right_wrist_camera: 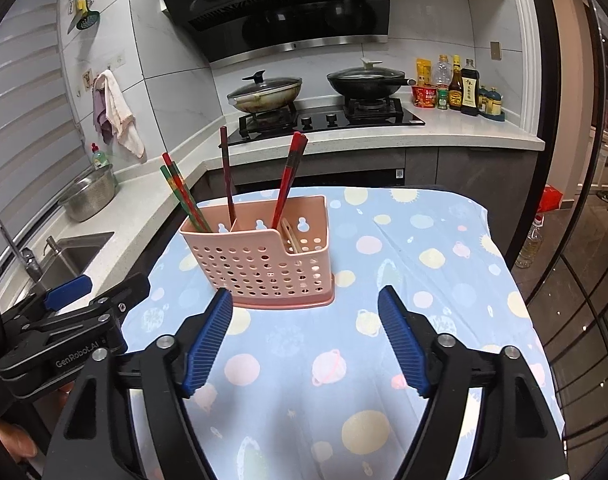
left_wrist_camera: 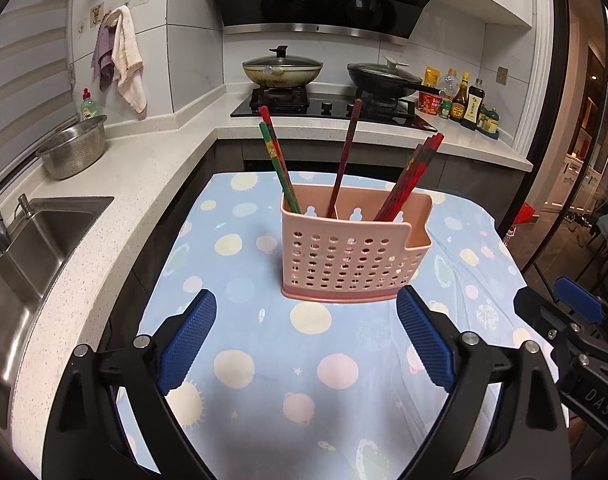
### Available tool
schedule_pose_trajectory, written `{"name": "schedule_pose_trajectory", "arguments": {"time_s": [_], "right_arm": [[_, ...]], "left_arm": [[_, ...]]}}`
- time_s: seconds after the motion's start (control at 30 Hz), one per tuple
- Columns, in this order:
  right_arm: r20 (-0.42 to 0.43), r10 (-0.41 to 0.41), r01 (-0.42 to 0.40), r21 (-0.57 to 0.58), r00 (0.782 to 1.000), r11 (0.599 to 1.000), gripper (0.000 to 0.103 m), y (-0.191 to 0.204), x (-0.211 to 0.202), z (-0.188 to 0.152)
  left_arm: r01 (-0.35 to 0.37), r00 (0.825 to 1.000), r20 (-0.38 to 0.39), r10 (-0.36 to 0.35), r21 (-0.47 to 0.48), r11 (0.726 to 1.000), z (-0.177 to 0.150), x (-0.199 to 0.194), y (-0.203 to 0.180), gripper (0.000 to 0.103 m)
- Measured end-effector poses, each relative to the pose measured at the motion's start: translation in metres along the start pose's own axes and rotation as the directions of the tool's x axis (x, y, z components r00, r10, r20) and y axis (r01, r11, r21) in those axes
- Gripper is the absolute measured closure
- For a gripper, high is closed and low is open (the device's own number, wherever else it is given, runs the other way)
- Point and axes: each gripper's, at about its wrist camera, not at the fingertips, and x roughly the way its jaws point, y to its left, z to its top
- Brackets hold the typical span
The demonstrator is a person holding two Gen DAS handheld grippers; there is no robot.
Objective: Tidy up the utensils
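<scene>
Standing on the cloth-covered worktop (left_wrist_camera: 263,380), the pink holder (left_wrist_camera: 346,254) keeps chopsticks (left_wrist_camera: 277,162) upright. Both the left gripper (left_wrist_camera: 306,340) and right gripper (right_wrist_camera: 306,340) hover before it, jaws apart, empty. "GenRobot.AI" marks the left gripper's side.

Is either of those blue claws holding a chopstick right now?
No. The left gripper and right gripper are both open and empty, while the chopsticks stand in the pink holder.
</scene>
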Motion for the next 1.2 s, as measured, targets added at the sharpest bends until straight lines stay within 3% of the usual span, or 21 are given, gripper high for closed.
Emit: {"name": "schedule_pose_trajectory", "arguments": {"time_s": [0.03,0.17,0.5,0.57,1.2], "right_arm": [[-0.006,0.003,-0.003,0.003,1.0,1.0,0.016,-0.001,0.0,-0.002],[-0.016,-0.024,0.024,-0.002,1.0,1.0,0.016,-0.003,-0.002,-0.008],[-0.028,-0.06,0.059,-0.031,0.998,0.998,0.015,-0.005,-0.006,-0.023],[-0.041,-0.044,0.043,-0.024,0.998,0.999,0.007,-0.006,-0.006,-0.026],[-0.052,-0.076,0.073,-0.05,0.996,0.996,0.007,-0.009,-0.017,-0.05]], "left_arm": [[-0.001,1.0,-0.003,0.001,0.0,1.0,-0.002,-0.001,0.0,0.014],[-0.012,1.0,-0.009,0.011,-0.01,1.0,-0.011,-0.004,0.0,0.008],[-0.046,0.998,-0.045,0.046,0.002,0.999,-0.032,-0.004,-0.001,0.007],[-0.05,0.998,-0.049,0.05,-0.002,0.999,-0.035,-0.005,-0.001,0.007],[-0.072,0.996,-0.063,0.071,-0.026,0.997,-0.054,-0.017,-0.001,0.007]]}}
